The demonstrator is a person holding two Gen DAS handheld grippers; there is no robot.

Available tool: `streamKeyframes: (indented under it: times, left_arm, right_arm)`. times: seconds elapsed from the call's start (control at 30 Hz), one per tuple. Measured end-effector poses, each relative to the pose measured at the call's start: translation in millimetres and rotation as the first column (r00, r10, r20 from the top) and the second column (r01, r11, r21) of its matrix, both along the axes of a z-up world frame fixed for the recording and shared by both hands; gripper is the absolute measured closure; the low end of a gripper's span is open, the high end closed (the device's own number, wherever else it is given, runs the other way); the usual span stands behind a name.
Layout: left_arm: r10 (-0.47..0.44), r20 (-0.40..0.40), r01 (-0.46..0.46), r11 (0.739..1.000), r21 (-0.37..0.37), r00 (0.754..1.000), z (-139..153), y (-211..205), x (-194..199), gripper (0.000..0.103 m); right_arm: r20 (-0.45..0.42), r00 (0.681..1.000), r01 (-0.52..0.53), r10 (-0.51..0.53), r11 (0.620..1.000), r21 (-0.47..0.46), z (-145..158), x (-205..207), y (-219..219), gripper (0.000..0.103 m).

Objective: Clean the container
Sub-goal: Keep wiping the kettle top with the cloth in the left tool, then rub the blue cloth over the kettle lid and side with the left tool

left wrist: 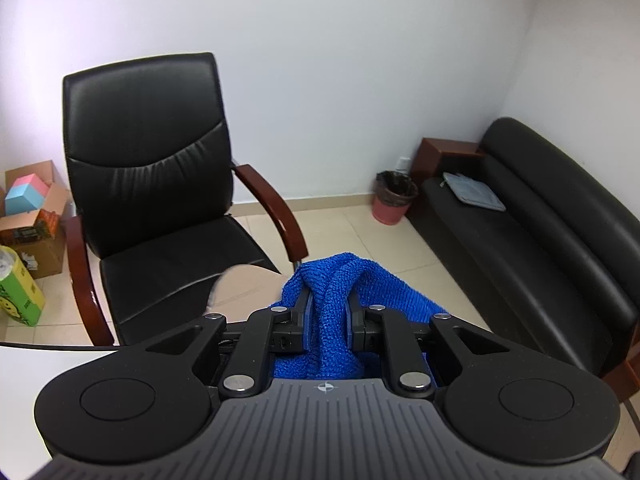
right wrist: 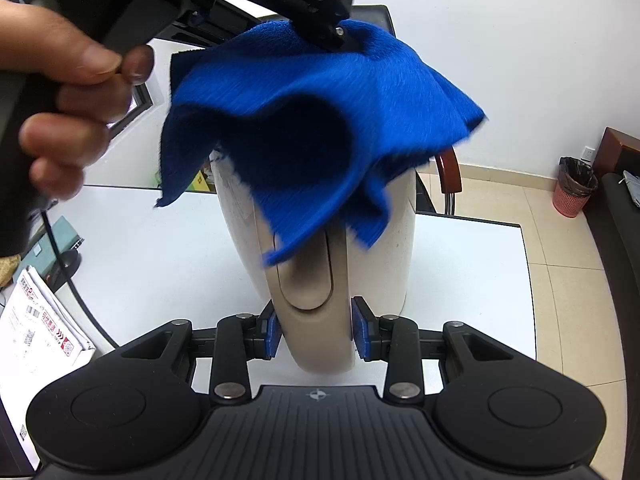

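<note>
A beige container [right wrist: 384, 240], tall with a handle, stands on the white table [right wrist: 160, 260]. My right gripper [right wrist: 314, 334] is shut on its handle, the blue pads on either side of it. My left gripper [left wrist: 328, 312] is shut on a blue cloth [left wrist: 340, 280]. In the right wrist view the left gripper [right wrist: 320, 28] holds the cloth [right wrist: 320, 120] from above, and the cloth drapes over the container's top. A bit of the beige container [left wrist: 240, 284] shows left of the cloth in the left wrist view.
A black office chair [left wrist: 160, 184] stands past the table edge. A black sofa [left wrist: 540, 232] lines the right wall, with a red bin [left wrist: 394, 198] beside it. Cardboard boxes [left wrist: 32, 220] sit at left. Papers [right wrist: 40, 328] lie on the table's left.
</note>
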State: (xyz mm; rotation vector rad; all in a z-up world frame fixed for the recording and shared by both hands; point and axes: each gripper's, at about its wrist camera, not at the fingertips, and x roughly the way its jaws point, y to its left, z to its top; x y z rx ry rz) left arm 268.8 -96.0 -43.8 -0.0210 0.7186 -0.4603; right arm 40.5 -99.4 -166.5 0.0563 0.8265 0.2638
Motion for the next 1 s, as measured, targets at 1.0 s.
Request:
streamKeyframes:
  times: [1.0]
  left_arm:
    - [0.187,-0.008,-0.187,0.982,-0.028,0.982,-5,70,-54,0.087]
  right_arm:
    - [-0.005,1.0,0.006,-0.006,1.0,-0.008,-5,-2,5,0.066]
